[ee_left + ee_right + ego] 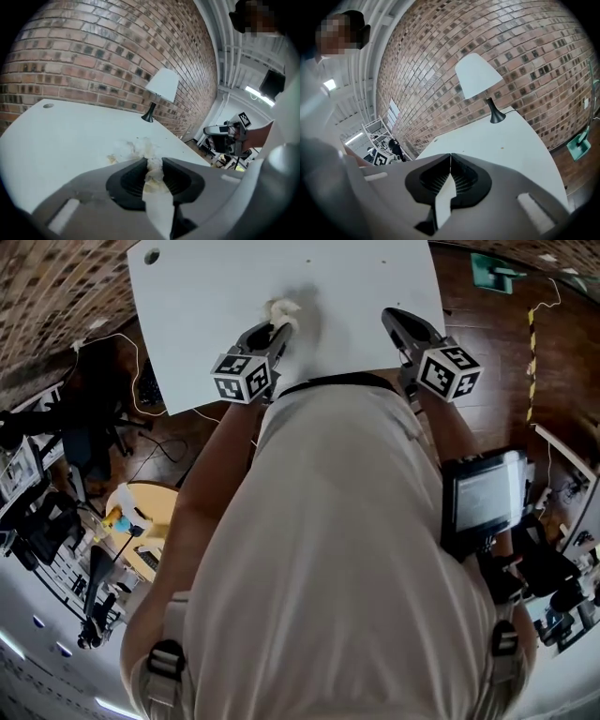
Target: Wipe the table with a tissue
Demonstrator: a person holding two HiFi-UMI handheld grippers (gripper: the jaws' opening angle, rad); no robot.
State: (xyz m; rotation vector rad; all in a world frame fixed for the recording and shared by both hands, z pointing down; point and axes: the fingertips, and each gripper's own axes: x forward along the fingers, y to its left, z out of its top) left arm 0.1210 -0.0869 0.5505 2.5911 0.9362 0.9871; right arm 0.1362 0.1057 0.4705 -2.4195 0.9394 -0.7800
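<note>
We are clamping the stained, crumpled tissue (153, 172) in the left gripper (153, 161) over the white table (206, 296); yellowish smears (114, 158) are showing ahead, so wiping is partly done. The right gripper (450, 158) is idling, clenched empty.

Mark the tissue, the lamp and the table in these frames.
tissue (153, 172): left gripper view, middle of the crumpled wad.
lamp (477, 74): right gripper view, middle of the white shade.
table (65, 136): left gripper view, bare patch of the white top.
</note>
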